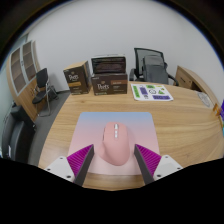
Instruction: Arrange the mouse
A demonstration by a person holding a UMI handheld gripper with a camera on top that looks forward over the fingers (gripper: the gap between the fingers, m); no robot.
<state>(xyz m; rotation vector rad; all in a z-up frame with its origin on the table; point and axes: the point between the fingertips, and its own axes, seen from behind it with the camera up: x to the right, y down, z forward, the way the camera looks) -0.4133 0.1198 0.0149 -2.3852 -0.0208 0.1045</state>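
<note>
Pink mouse [113, 143] sits between the wide-open tool [112, 160], gaps both sides. It rests on a pale mat [90, 124]. Wooden tabletop [180, 125] stretches beyond.

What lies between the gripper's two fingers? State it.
The pink mouse, resting on the mouse pad, sits between the gripper fingers with gaps either side, per the gripper view.

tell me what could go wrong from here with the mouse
The pink mouse sits on the mat between the open fingers of the gripper, with gaps at both sides. If they close off-centre, its rounded shell may slip or twist. A forward push could also slide the mat toward the boxes across the table.
</note>
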